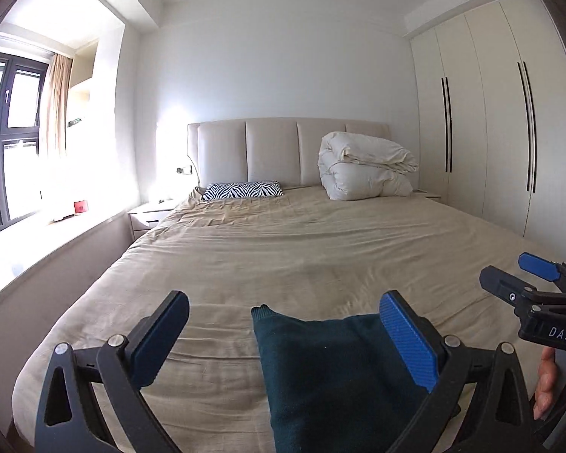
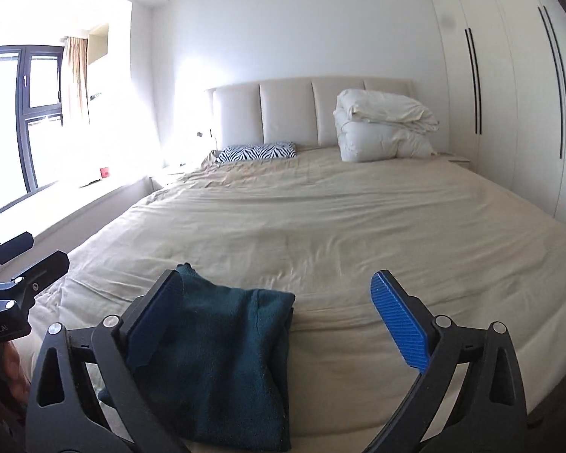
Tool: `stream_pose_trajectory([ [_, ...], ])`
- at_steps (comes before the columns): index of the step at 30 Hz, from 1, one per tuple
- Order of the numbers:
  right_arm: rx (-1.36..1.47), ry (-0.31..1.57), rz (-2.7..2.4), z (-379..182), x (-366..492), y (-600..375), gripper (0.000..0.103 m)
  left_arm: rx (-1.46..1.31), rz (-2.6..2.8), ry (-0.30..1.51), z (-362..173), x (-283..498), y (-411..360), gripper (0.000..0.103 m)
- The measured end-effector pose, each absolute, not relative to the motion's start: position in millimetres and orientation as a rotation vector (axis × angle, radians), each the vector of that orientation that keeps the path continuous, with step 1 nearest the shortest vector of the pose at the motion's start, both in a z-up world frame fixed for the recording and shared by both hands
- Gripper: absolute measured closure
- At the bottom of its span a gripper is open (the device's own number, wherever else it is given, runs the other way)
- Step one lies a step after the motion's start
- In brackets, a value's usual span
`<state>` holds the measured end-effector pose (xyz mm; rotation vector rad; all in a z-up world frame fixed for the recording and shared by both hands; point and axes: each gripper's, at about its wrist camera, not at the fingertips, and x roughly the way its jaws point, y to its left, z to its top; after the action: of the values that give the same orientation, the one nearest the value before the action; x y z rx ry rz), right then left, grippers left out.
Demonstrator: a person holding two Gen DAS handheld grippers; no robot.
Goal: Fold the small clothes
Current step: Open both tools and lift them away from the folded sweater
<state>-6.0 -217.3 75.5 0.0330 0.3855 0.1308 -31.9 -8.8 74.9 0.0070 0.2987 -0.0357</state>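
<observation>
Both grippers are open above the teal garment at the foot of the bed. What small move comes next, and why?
Probably lower the left gripper to the teal garment's far corner and close. The right gripper is open too; neither holds the cloth, which lies partly folded on the bed sheet.

**Readable marks**

White letters "DAS" stood on the black body of the right gripper [image 1: 524, 283], seen at the edge of the left wrist view. On the left gripper [image 2: 22, 260], in the right wrist view, a white word ran off the frame's edge (it looked like "RoboLAI", its start cut away). Nothing else could be read.
</observation>
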Motion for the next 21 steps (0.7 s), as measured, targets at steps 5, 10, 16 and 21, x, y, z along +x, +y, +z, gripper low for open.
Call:
stream_pose_trajectory([
  [5,0.076,0.386,0.149,100,-30,-223,0.0,0.064,0.059,0.335,87,-51,-11,0.0],
  [10,0.077,0.496,0.178,99,-40,-220,0.0,0.039,0.072,0.471,74,-43,-7,0.0],
  [16,0.095,0.689,0.169,83,-31,-213,0.0,0.026,0.062,0.646,40,-29,-9,0.0],
  [21,0.09,0.769,0.142,63,-20,-207,0.0,0.004,0.059,0.745,18,-21,-8,0.0],
])
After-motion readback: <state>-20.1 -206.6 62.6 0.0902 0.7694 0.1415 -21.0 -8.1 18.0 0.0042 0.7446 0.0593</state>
